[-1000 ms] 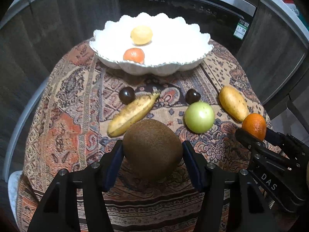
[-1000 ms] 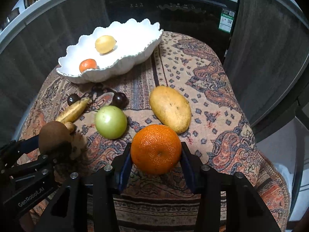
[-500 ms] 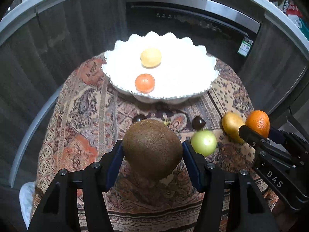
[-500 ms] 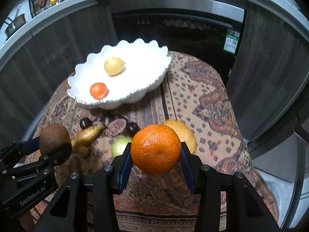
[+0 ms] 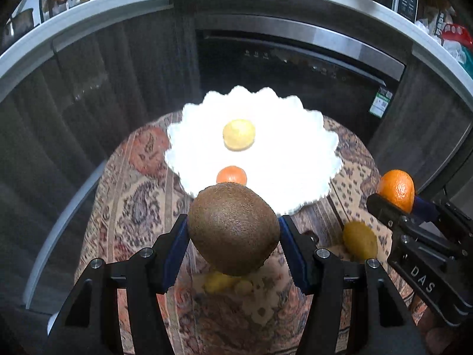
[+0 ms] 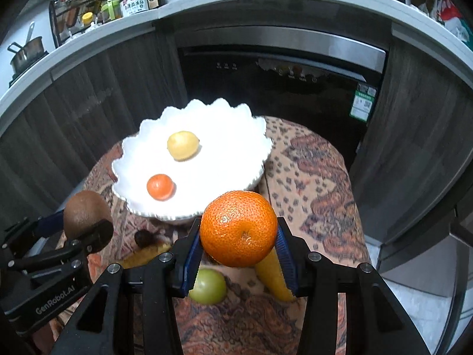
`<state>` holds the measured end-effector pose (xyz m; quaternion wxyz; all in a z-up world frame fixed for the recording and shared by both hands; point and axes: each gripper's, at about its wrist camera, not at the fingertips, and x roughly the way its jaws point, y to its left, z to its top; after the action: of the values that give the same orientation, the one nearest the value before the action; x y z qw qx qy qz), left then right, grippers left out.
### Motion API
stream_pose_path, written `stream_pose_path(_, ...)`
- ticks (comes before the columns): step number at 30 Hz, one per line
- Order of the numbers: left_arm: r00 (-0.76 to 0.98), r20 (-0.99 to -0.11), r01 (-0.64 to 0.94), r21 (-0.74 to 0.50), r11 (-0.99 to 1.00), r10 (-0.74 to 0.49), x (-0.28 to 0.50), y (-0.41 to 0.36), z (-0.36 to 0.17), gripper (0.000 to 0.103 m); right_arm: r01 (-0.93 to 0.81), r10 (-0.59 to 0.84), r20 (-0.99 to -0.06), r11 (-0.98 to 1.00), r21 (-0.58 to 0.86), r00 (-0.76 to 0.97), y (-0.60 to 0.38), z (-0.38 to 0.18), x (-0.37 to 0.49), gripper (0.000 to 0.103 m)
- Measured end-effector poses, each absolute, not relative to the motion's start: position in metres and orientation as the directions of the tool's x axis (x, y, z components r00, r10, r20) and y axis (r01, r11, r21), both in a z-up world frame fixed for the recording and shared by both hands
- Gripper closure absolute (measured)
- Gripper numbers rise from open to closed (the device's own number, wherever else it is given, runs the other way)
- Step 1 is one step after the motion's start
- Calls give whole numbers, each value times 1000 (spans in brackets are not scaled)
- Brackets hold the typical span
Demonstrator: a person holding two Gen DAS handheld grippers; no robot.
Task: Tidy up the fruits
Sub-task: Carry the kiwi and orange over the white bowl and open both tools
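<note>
My left gripper (image 5: 233,236) is shut on a brown kiwi (image 5: 233,227) and holds it in the air in front of the white scalloped bowl (image 5: 310,159). My right gripper (image 6: 238,247) is shut on an orange (image 6: 239,232), also raised near the bowl (image 6: 236,136). The bowl holds a yellow lemon (image 6: 182,145) and a small tangerine (image 6: 160,186). The kiwi also shows in the right wrist view (image 6: 84,214), the orange in the left wrist view (image 5: 396,189).
On the patterned cloth (image 6: 313,177) below lie a green apple (image 6: 207,286), a yellow mango (image 6: 273,275), a banana (image 6: 145,256) and a dark plum (image 6: 143,238). Dark cabinets and an oven (image 6: 280,74) stand behind the table.
Both grippers have risen and moved toward the bowl with their fruit. The loose fruits on the cloth now lie lower and partly hidden behind the held fruit.
</note>
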<state>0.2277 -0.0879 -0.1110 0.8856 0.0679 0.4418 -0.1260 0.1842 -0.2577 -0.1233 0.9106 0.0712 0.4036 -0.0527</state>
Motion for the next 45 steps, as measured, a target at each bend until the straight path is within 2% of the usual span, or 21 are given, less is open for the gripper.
stream_pose_path(12, 602, -784, 276, 28, 961, -150, 276, -84, -100, 43, 139, -40, -721, 987, 79, 692, -255, -111, 231, 56)
stream_pose_path(24, 598, -790, 277, 49, 960, -132, 323, -89, -115, 43, 155, -52, -752, 986, 67, 657, -257, -126, 269, 56)
stream_pose_path(45, 509, -856, 240, 40, 970, -91, 355, -87, -150, 43, 158, -55, -800, 986, 50, 597, -257, -152, 299, 55)
